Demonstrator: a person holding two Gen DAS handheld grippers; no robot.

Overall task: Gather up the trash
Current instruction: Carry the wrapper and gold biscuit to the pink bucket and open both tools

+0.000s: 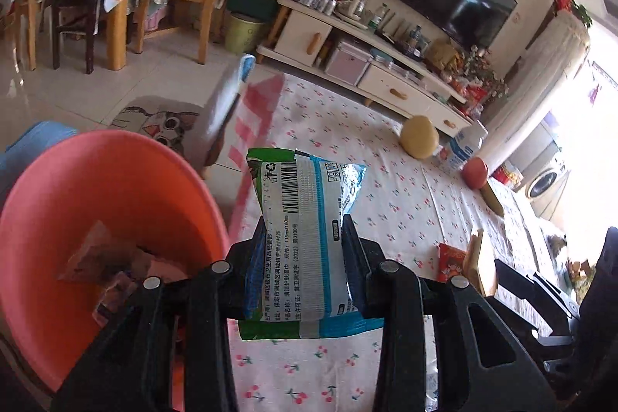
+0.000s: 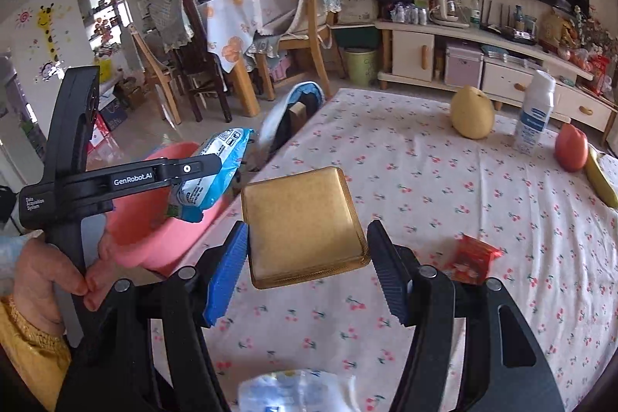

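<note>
A cherry-print tablecloth [image 2: 425, 203] covers the table; beyond its far edge lie open floor, chairs and a TV cabinet. The left gripper [image 1: 305, 242] is clamped on a wipes packet [image 1: 305, 219] beside the pink basin [image 1: 116, 188] off the cloth's left edge. The right gripper [image 2: 309, 250], jaws apart, straddles a gold box [image 2: 301, 222].

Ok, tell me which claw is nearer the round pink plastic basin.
Left. The left claw, gripping a blue-green wipes packet, sits beside the round pink plastic basin; the right claw sits farther off, over the table.
</note>
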